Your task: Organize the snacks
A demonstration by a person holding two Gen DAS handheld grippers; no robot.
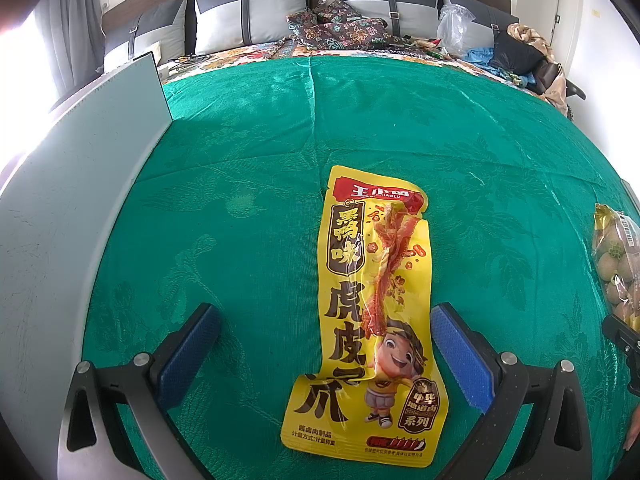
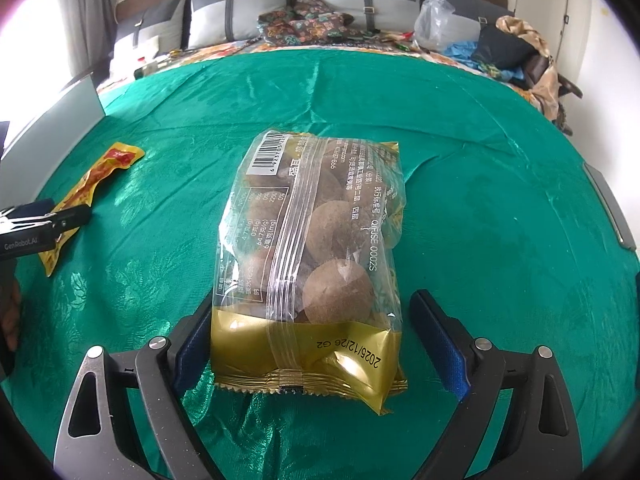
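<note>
Green damask cloth (image 1: pixel 248 152), shiny and woven with a leaf pattern, creased down the middle, covers the surface; both snack packs lie flat on it. Left gripper (image 1: pixel 326 352) is spread wide, blue ribbed pads either side of the yellow pouch (image 1: pixel 372 312), not touching it. Pouch is long, thin, flat plastic film, glossy, slightly curled at the edges, with a clear window showing reddish strips inside. Right gripper (image 2: pixel 312 344) is also wide apart around the gold-and-clear bag (image 2: pixel 316 248); its left pad sits just beside or against the bag's gold hem, can't tell which, while the right pad stands clear of it. Bag is puffy crinkly film with a barcode label, a centre seam, a crimped gold bottom edge, and round brown rough-skinned balls inside. In the right wrist view the yellow pouch lies well off to the left with the other gripper's tip over it. Step, as I judge it: pre-grasp on both items, nothing lifted yet, task looks early. Next move likely calls for closing each pair of pads on its pack; the flat pouch needs a low pinch at the edges since it offers little height, the puffy bag will squash and may slip on slick film. Pale grey board (image 1: pixel 80 184) stands along the left edge. Bed with grey pillows (image 1: pixel 248 12) and clutter sits behind.
</note>
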